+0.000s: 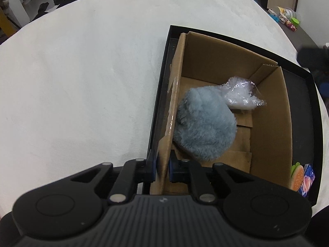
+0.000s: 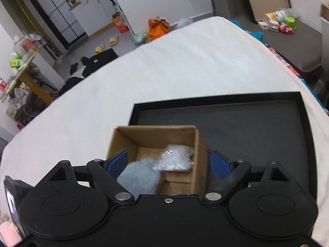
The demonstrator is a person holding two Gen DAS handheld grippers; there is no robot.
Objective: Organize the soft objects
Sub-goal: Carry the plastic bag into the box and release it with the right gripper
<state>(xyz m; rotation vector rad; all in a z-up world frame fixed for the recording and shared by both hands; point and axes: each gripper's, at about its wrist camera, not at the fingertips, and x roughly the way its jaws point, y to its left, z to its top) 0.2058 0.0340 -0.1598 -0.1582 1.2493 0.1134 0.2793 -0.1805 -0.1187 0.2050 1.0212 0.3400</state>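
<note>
Pinching the near left wall of the cardboard box (image 1: 267,111), the left tool (image 1: 162,169) holds it firmly. The box sits in a black tray (image 2: 246,121) on the white surface (image 1: 82,72). Inside lie a fluffy blue-grey plush (image 1: 203,123) and, touching its far side, a clear plastic bag (image 1: 240,95). The right tool (image 2: 170,162) hangs above, spread wide.
</note>
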